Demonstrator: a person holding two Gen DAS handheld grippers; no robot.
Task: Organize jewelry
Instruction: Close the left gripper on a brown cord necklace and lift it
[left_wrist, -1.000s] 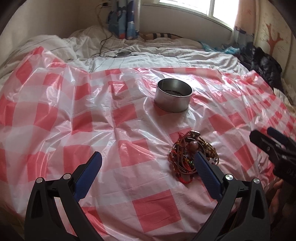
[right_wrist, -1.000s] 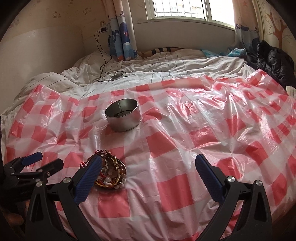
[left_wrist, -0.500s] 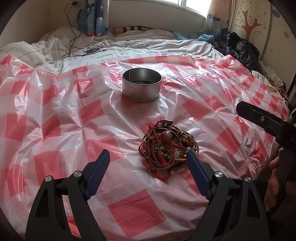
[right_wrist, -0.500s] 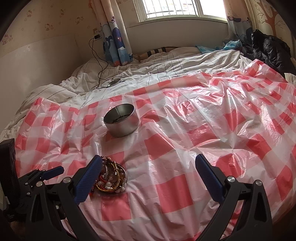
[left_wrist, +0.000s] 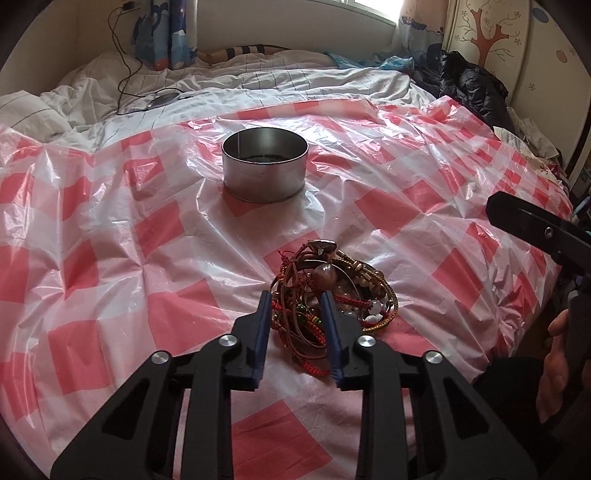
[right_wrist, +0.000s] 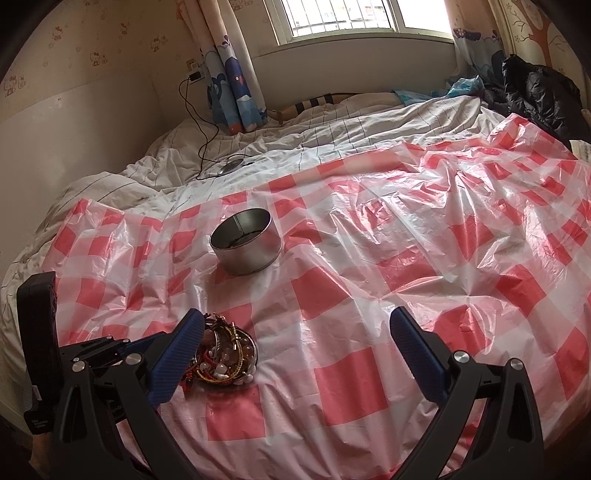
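A tangled pile of bracelets and beaded cords (left_wrist: 354, 291) lies on the red-and-white checked plastic sheet (left_wrist: 147, 240). My left gripper (left_wrist: 294, 299) points down at the pile's near left side. Its jaws are closing, with red and brown cords between the blue fingers (left_wrist: 263, 325). An open round metal tin (left_wrist: 264, 181) stands farther back on the sheet. In the right wrist view the pile (right_wrist: 229, 354) sits just right of the left finger of my right gripper (right_wrist: 295, 317), which is open and holds nothing. The tin (right_wrist: 247, 254) is beyond it.
The sheet covers a bed with rumpled white bedding (right_wrist: 295, 140). A black cable with a round puck (left_wrist: 162, 99) lies at the back left. A black jacket (left_wrist: 469, 88) is heaped at the back right. A person's hand (left_wrist: 557, 373) holds the right gripper's handle.
The left gripper's fingers have narrowed from wide open to close around the pile's near cords, and it has dropped closer to the pile. The right gripper stays open beside it.
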